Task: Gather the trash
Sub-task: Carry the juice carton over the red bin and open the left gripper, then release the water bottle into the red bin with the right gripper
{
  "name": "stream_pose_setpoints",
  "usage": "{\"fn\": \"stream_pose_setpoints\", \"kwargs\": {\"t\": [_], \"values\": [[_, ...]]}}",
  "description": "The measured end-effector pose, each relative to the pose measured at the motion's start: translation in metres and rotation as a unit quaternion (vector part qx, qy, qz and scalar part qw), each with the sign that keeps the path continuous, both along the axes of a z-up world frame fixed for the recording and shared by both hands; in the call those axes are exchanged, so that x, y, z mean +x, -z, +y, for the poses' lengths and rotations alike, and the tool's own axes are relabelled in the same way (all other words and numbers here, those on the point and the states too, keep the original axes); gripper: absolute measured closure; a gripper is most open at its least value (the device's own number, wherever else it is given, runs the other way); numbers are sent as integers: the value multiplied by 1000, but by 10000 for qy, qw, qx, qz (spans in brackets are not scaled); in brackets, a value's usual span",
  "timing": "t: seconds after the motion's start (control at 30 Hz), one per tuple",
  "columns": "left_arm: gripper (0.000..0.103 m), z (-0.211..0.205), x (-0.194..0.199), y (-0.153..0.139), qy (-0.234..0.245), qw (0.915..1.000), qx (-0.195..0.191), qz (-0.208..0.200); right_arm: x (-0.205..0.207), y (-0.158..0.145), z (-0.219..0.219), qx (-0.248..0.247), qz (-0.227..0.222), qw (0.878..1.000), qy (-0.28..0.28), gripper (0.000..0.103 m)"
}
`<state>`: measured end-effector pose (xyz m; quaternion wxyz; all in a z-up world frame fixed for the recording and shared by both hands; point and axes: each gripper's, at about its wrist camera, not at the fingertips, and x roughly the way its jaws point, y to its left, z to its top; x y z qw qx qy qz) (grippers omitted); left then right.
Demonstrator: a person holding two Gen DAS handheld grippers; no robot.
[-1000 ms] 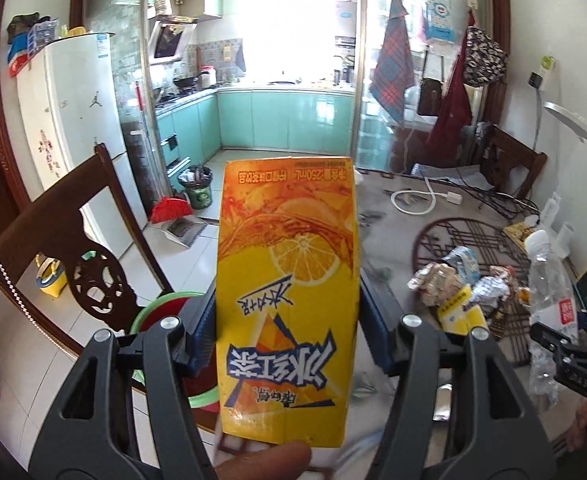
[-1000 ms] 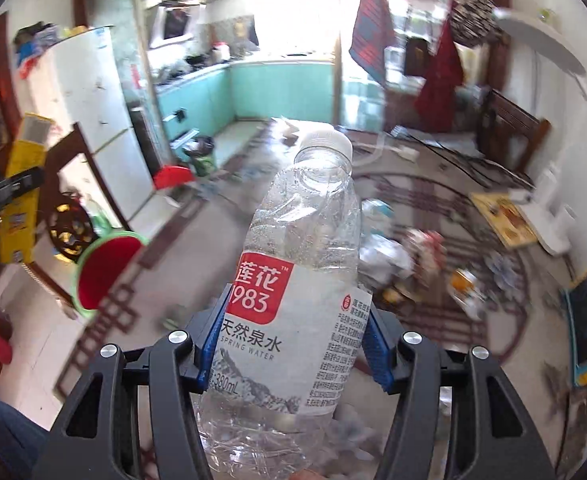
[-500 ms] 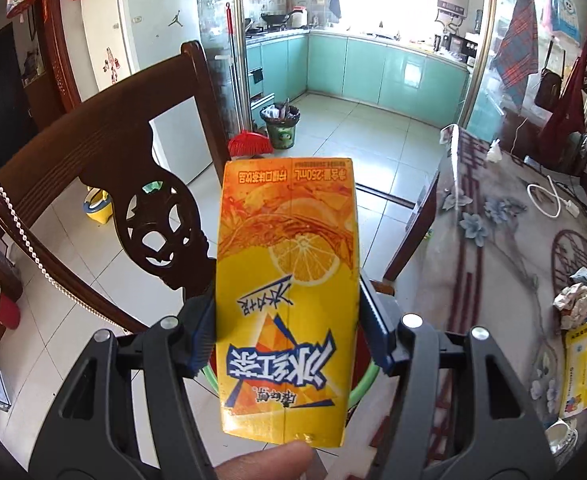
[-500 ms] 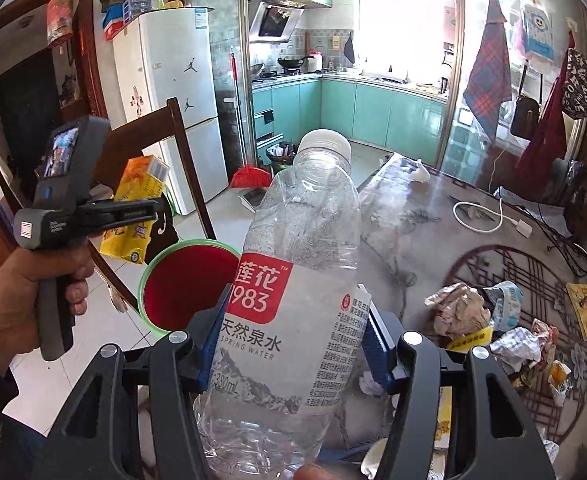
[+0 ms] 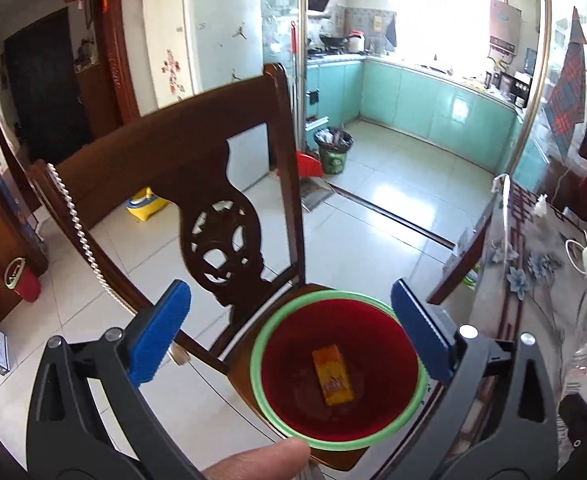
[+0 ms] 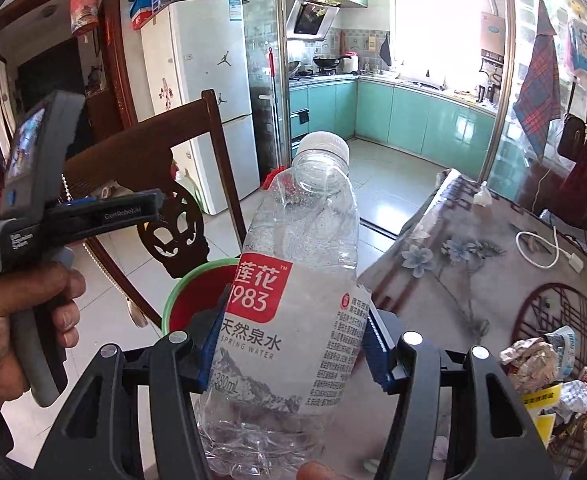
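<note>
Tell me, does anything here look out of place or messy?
Yes: crumpled wrappers lie heaped on the dining table, and the red bin stands on a chair seat rather than the floor, an orange carton inside.

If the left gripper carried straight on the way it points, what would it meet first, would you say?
Probably the red bin with the green rim: the open left gripper points into its mouth, where the orange carton lies.

A carved dark wooden chair point(image 5: 197, 184) stands on the pale tiled floor point(image 5: 389, 200). Behind it is a white refrigerator point(image 6: 201, 92). Teal kitchen cabinets point(image 6: 413, 120) line the far wall. A plaid cloth point(image 6: 537, 80) hangs at right, and a white cable point(image 6: 541, 248) lies on the flower-patterned surface point(image 6: 445, 256).
</note>
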<state>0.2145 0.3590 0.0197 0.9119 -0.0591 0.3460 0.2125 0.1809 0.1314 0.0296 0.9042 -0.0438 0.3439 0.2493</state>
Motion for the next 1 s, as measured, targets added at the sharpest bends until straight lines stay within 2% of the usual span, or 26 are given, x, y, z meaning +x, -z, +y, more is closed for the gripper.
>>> {"fn": "stream_pose_setpoints", "kwargs": {"t": [0.1, 0.23, 0.53, 0.57, 0.67, 0.7, 0.83, 1.0], "values": [[5, 6, -11, -14, -235, 9988, 382, -217, 8, 5, 24, 76, 18, 9998, -182, 47], [5, 16, -23, -29, -446, 9964, 557, -460, 20, 15, 57, 53, 78, 9992, -391, 47], [5, 43, -41, -50, -875, 9928, 252, -785, 49, 51, 106, -186, 311, 9980, -522, 46], [5, 44, -42, -52, -906, 9923, 254, -802, 50, 54, 109, -254, 269, 9978, -541, 45], [5, 45, -45, -55, -912, 9919, 207, -855, 48, 53, 114, -342, 67, 9976, -593, 21], [5, 47, -46, -56, -905, 9918, 172, -883, 47, 51, 113, -348, 7, 9976, -605, 18], [5, 46, -49, -58, -916, 9911, 87, -966, 42, 40, 105, -349, -126, 9977, -571, 14], [5, 31, -48, -57, -641, 9935, 99, -939, 24, 19, 70, -333, -231, 9986, -329, 13]]}}
